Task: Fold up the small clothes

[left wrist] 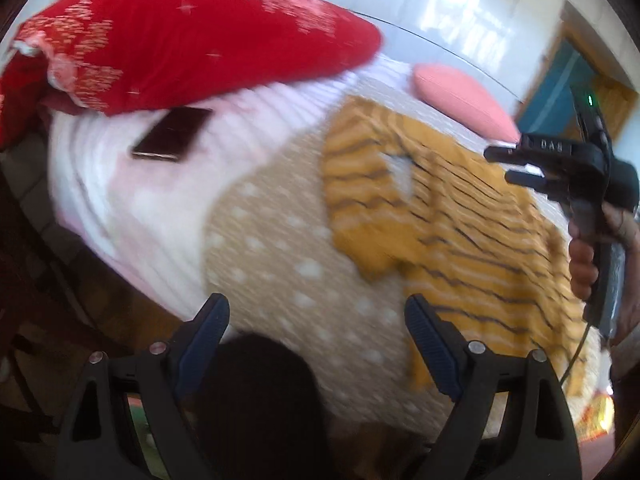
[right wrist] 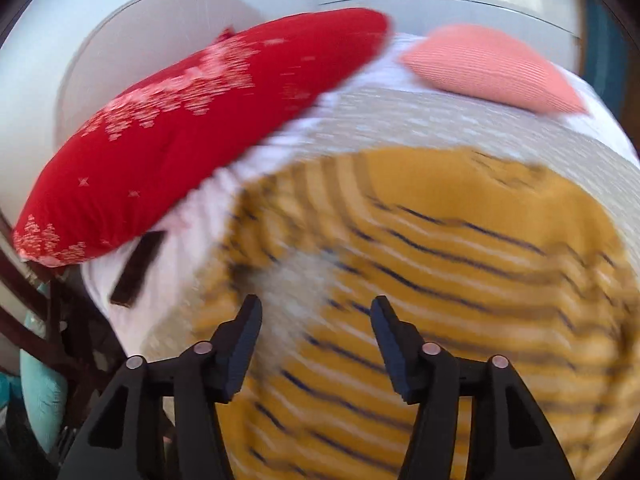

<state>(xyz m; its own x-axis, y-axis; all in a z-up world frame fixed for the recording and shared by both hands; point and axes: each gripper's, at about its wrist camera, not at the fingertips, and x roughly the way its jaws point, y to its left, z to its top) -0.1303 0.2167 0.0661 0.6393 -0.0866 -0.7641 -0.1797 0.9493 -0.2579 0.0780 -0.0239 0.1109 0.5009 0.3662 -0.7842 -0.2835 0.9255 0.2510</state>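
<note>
Left gripper [left wrist: 316, 320] wide apart, empty, above dotted beige bedcover [left wrist: 272, 248], right gripper [right wrist: 316, 316] parted, empty, over mustard striped garment [right wrist: 460, 248] spread on bed, motion-blurred, lower edge cut off, dark phone [left wrist: 172, 134] beside red pillow [left wrist: 192, 32], pink cushion [right wrist: 492, 68] beyond.

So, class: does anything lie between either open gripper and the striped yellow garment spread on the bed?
Nothing visible does. The right gripper hangs open directly over the striped yellow garment; the left gripper is open beside it. The phone and red pillow lie well off to the side.
</note>
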